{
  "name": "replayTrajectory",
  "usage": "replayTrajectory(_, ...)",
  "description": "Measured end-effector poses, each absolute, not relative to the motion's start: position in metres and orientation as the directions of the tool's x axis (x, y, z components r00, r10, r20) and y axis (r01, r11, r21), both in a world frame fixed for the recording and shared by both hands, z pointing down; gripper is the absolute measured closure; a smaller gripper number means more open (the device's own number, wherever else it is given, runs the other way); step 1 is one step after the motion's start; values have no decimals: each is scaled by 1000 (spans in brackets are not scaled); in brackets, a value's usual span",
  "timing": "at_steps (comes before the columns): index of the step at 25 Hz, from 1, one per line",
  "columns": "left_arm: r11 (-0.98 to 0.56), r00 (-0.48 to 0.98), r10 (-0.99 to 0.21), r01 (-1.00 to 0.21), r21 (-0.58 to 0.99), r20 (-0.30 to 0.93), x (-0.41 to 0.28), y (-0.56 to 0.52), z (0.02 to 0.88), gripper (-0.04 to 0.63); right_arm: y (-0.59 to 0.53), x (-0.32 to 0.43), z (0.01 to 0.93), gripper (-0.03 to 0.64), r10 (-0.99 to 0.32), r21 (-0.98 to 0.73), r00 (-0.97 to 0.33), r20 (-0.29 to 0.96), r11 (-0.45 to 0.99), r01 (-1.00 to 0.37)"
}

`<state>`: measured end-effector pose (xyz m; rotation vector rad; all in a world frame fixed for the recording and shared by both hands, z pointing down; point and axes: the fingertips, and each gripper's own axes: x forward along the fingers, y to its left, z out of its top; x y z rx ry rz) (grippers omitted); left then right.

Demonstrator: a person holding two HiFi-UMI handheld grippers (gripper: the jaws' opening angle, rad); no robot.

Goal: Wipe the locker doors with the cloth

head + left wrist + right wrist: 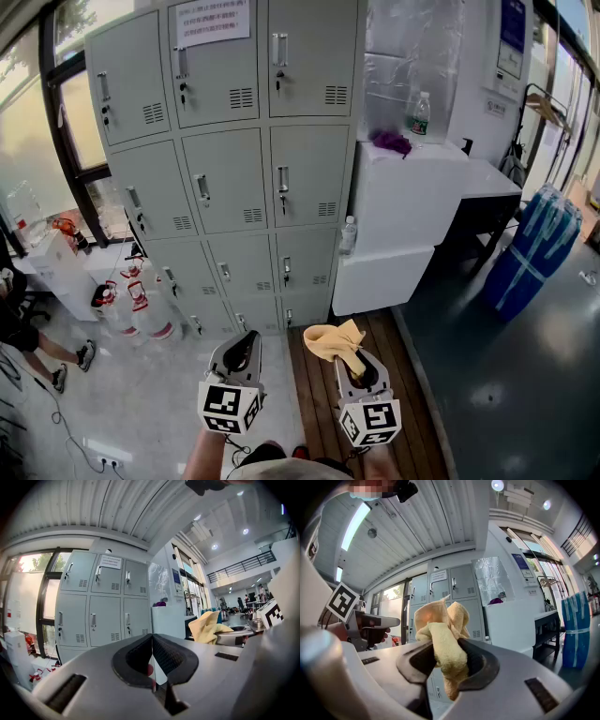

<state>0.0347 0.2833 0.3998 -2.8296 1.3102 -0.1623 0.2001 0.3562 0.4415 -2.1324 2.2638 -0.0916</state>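
Currently the right hand-held gripper [443, 644] clamps the yellow cloth [438, 616] between its jaws, the left hand-held gripper [152, 639] closed, empty

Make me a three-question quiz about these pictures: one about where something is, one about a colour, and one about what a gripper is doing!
1. Where is the purple thing?
A. on the floor
B. on the white box beside the lockers
C. inside a locker

2. What colour is the cloth?
A. blue
B. yellow
C. green

3. How is the left hand-held gripper?
A. shut and empty
B. shut on the cloth
C. wide open

Answers:
1 B: in the head view it lies on top of the box.
2 B: the right hand-held gripper pinches a yellow cloth.
3 A: its jaws meet with nothing between them.
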Motion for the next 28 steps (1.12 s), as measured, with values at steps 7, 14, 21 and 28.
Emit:
replayTrajectory(7, -635, 628, -772, -770, -62, 96, 28, 279, 403, 572, 349, 194, 447, 489, -995, -63, -88, 35, 86, -994)
replayTrajectory(14, -582, 576, -812, -811, -59, 96, 7, 266, 405, 572, 326, 177, 446, 489, -988, -64, -153, 30, 151, -986)
replayTrajectory(21, -516, 508, -855, -854, -63, 105, -21, 235, 407, 572, 284, 154, 450, 489, -973, -72, -228, 32, 225, -972)
replayTrajectory(28, -474, 466, -878, -878, -66, 108, -41, 171, 408, 572, 218, 142, 452, 489, -966, -82, -257, 28, 254, -964)
